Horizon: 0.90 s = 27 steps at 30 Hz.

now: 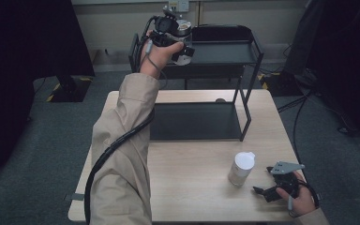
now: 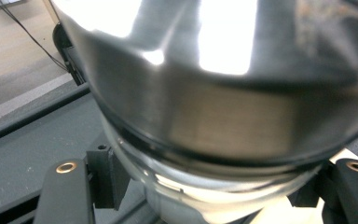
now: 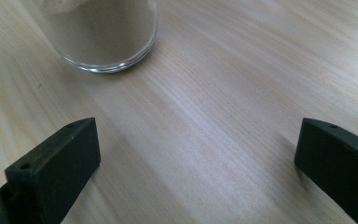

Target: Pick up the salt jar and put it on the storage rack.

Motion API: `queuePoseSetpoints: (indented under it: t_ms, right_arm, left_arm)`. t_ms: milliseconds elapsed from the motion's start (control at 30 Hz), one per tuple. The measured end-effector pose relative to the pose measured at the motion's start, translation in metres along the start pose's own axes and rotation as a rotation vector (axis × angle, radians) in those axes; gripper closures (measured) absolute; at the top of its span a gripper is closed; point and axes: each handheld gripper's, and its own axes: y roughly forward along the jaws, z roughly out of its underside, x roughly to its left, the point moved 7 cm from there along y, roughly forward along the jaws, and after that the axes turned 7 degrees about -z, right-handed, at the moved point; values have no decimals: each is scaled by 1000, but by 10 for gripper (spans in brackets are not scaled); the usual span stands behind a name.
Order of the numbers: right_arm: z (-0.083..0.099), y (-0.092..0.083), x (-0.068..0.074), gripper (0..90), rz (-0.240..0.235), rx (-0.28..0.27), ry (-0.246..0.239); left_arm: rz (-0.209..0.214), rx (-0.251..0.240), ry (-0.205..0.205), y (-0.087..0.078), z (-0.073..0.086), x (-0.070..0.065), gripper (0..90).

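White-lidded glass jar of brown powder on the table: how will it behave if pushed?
The white-lidded glass jar stands tall and narrow, so a high push probably tips it. Its smooth glass base likely slides on the wooden table. Powder fill suggests moderate weight.

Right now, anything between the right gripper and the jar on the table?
Nothing: in the right gripper view, bare table lies between the open right gripper and the jar.

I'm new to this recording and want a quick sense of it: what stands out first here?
The left hand-held gripper, raised over the top shelf of the black rack beyond the table, is clamped on a jar with a shiny metal lid. On the wooden table, a white-lidded jar of tan powder stands beside the right hand-held gripper, whose jaws are open.
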Motion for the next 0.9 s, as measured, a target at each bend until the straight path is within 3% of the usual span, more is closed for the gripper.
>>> queuePoseSetpoints:
  t_ms: [533, 900]
  right_arm:
    - [0, 0, 0, 0, 0, 0, 0]
    - [0, 0, 0, 0, 0, 0, 0]
  left_arm:
    - [-20, 11, -13, 24, -10, 10, 307]
    - [-34, 27, -17, 33, -5, 13, 307]
